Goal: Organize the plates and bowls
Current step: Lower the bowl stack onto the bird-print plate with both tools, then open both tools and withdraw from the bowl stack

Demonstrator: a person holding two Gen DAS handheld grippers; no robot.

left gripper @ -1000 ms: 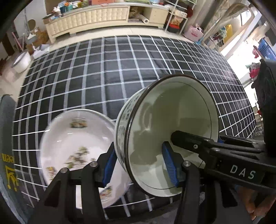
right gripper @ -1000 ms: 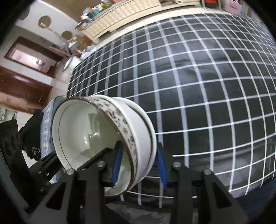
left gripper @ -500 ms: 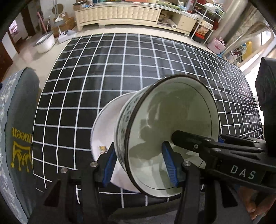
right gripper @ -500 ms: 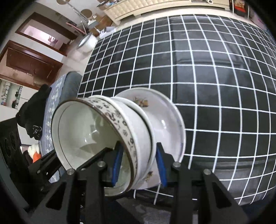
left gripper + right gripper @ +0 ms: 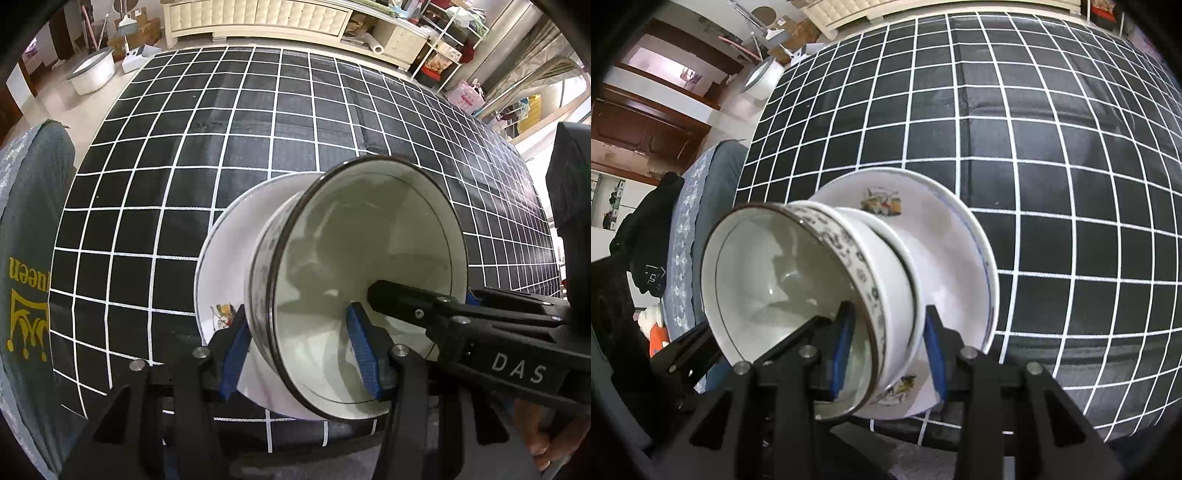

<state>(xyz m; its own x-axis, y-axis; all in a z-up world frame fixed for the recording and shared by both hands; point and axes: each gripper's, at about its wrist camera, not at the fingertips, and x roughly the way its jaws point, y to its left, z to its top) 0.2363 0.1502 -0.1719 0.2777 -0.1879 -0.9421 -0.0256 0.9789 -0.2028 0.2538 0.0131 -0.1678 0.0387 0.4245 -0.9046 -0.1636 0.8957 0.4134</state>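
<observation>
Right wrist view: each claw [image 5: 886, 350] clamps the stacked bowls [image 5: 820, 288] over the plate [image 5: 960, 258], filling both views.

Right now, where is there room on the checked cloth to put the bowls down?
The checked cloth is bare beyond the plate and off to its right. The near edge is crowded: the plate lies there, with both grippers clamped on the stacked bowls over it. On the left, the cloth ends at a gray chair.
</observation>
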